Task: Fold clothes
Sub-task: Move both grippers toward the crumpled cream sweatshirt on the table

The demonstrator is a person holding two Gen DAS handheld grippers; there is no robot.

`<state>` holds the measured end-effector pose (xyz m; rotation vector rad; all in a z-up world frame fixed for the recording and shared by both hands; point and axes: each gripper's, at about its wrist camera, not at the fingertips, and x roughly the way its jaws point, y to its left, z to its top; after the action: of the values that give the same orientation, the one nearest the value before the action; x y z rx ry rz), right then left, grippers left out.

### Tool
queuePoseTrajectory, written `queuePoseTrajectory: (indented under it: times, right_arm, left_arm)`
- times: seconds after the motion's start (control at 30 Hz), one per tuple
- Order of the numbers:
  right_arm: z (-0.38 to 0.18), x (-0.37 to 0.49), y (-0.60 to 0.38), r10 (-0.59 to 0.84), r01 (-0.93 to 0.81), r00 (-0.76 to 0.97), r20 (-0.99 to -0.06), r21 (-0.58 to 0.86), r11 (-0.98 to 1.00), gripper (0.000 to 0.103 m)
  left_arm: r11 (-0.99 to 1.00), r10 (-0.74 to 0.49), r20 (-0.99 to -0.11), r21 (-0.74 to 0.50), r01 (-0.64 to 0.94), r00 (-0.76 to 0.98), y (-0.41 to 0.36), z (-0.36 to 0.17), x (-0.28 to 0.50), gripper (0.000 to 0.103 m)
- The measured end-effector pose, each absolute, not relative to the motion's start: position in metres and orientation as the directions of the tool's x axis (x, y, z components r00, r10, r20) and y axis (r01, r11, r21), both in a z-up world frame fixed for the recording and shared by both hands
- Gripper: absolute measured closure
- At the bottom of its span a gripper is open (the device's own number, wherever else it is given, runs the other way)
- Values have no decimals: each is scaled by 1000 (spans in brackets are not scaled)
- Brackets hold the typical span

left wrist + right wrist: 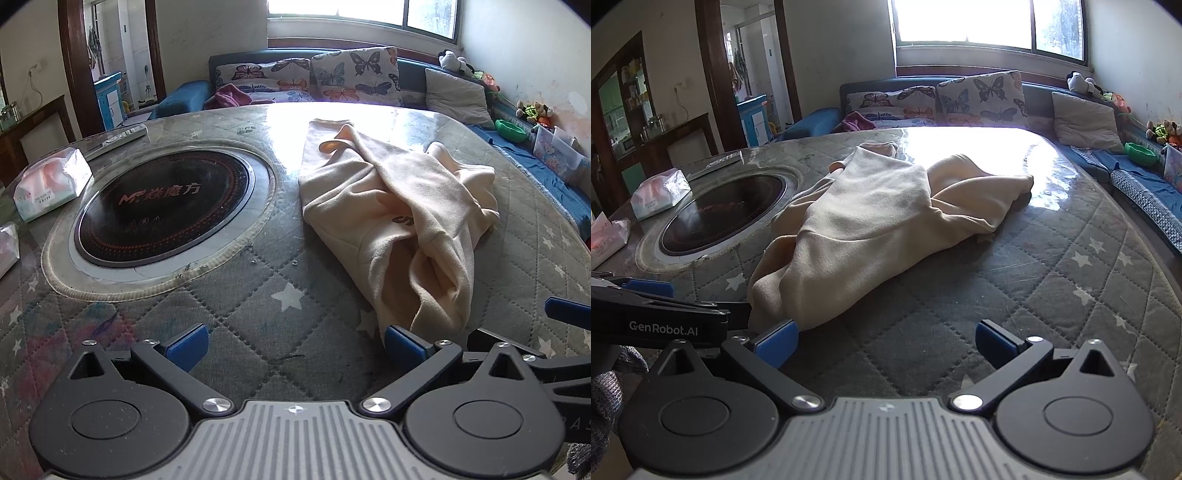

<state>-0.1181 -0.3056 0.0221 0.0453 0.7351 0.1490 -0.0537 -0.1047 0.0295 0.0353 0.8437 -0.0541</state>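
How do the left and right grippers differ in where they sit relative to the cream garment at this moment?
The left gripper has the cream garment off to its right, its right finger by the near hem; the right gripper has the garment to its left, its left finger at that hem. The left gripper faces the black round cooktop; the right gripper faces mostly bare quilted table cover. Both are open, low over the table, holding nothing.

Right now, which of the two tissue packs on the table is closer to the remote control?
The fuller tissue pack, lying beside the black cooktop, sits right next to the remote control. The other tissue pack is cut off at the left edge, farther away.
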Motion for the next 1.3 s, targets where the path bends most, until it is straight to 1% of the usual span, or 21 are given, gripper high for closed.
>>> queuePoseTrajectory:
  times: [1.3]
  right_arm:
    - [24, -116, -306, 152, -120, 727, -669, 93, 988, 0]
  left_arm:
    - [998, -24, -753, 17, 57, 657, -106, 32, -51, 0]
